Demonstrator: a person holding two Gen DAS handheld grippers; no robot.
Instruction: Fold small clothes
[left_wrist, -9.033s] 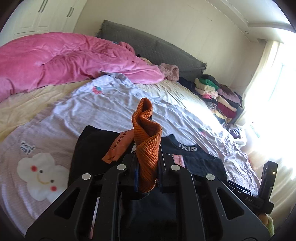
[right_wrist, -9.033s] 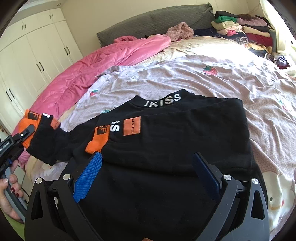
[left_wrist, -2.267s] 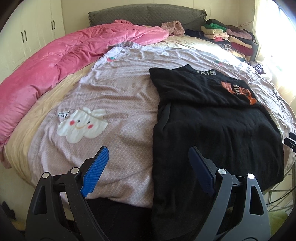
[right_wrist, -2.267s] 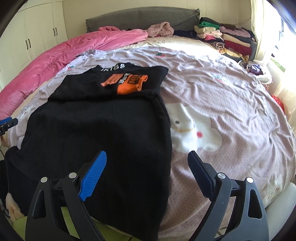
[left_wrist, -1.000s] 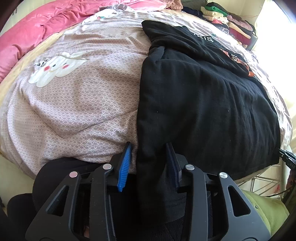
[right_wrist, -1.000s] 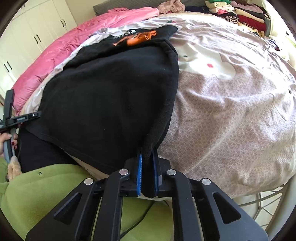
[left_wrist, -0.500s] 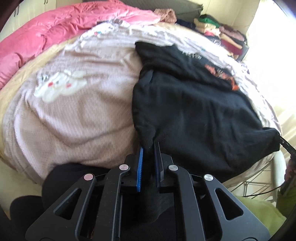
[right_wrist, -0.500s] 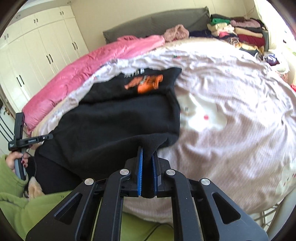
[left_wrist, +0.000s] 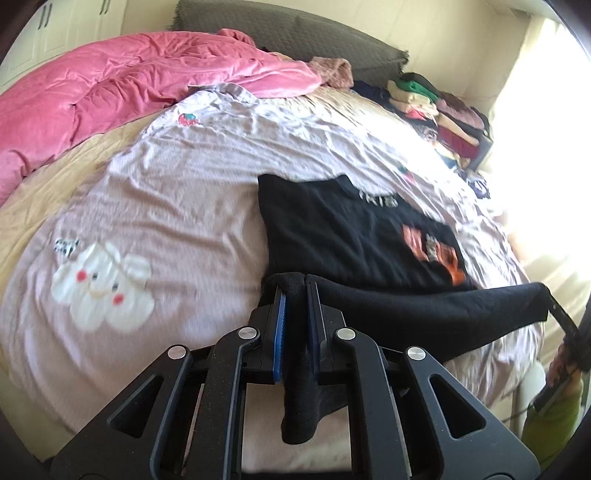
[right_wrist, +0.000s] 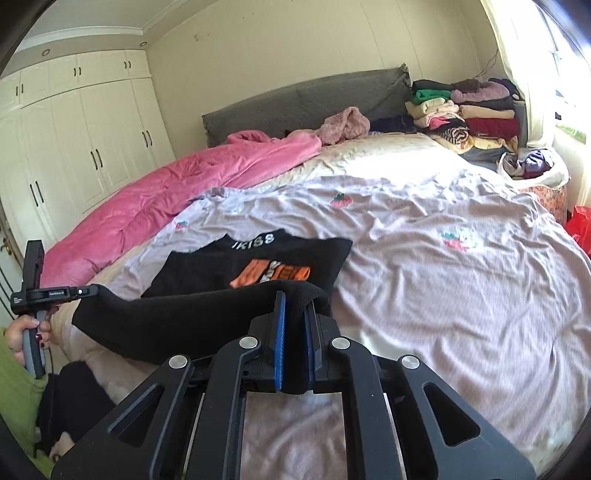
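A black sweatshirt (left_wrist: 354, 236) with white collar lettering and orange sleeve patches lies on the lilac sheet (left_wrist: 184, 192). Its upper half rests flat; its hem is lifted off the bed and stretched between both grippers. My left gripper (left_wrist: 294, 291) is shut on the hem's left corner, with cloth hanging down between the fingers. My right gripper (right_wrist: 294, 299) is shut on the hem's right corner. In the right wrist view the sweatshirt (right_wrist: 255, 266) lies ahead and the left gripper (right_wrist: 88, 291) holds the far corner. The right gripper (left_wrist: 550, 299) shows in the left wrist view.
A pink duvet (left_wrist: 129, 81) lies along the left side of the bed. A stack of folded clothes (right_wrist: 469, 110) stands at the back right by the grey headboard (right_wrist: 306, 99). White wardrobes (right_wrist: 74, 147) line the left wall. A basket of clothes (right_wrist: 532, 170) sits beyond the bed.
Both grippers closed on the sweatshirt's hem corners and have raised the hem, carrying it forward over the bed toward the collar. The lower half no longer hangs over the bed edge.
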